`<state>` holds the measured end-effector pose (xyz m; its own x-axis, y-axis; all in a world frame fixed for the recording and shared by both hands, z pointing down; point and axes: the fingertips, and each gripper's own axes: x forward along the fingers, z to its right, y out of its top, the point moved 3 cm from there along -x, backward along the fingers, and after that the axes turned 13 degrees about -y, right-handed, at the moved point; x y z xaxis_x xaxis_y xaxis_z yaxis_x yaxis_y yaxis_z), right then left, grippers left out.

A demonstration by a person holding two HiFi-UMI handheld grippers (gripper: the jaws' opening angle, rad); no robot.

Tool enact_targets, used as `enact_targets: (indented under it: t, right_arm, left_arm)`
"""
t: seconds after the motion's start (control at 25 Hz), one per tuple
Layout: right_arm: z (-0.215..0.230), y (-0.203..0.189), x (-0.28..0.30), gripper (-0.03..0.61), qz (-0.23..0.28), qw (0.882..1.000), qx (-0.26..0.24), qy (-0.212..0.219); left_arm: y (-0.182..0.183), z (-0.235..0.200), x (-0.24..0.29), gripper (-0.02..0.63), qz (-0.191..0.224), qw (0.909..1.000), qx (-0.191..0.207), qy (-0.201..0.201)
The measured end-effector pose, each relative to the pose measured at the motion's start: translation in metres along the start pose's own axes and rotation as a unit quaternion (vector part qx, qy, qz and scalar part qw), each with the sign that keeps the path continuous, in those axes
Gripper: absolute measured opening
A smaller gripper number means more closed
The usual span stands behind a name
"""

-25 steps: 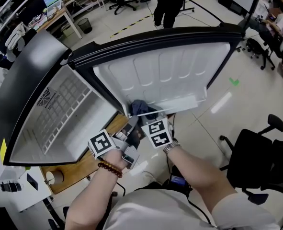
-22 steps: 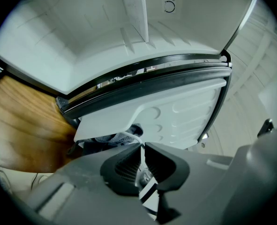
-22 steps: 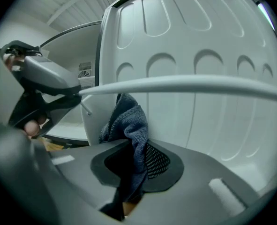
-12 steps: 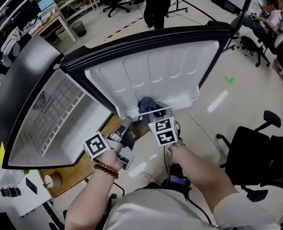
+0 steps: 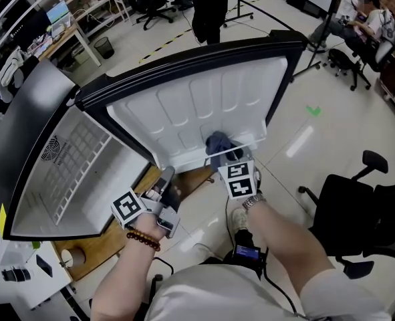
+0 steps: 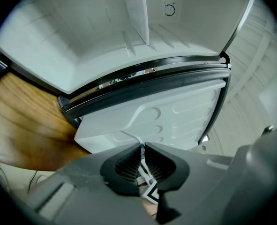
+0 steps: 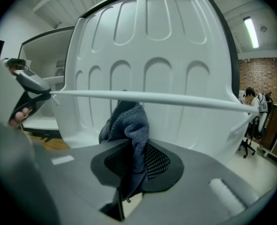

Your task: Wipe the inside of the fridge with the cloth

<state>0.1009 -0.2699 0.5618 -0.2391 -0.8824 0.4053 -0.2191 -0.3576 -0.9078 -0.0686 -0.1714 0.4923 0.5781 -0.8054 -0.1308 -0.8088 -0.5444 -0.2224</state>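
Right gripper pinches the grey-blue cloth. Cloth sits against the white inner liner of the open fridge door, just behind the door's 1 white rail. Left gripper: jaws nearly together, nipping the rail's left end.

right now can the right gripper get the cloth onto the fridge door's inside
Probably yes: the right gripper holds the cloth close to the door liner; only a thin rail crosses there.
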Motion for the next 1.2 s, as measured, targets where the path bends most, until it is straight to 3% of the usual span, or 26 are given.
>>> enact_targets:
  t: [0.72, 1.2]
  right_arm:
    - [0.069, -0.013, -0.007, 0.055, -0.03, 0.996, 0.027, -0.083]
    - [0.093, -0.024, -0.026, 0.054, -0.043, 0.991, 0.054, -0.116]
  left_arm:
    - [0.002, 0.0, 0.001, 0.029, 0.019, 0.9998, -0.001, 0.0]
    - [-0.002, -0.003, -0.001, 0.028, 0.019, 0.9998, -0.004, -0.001]
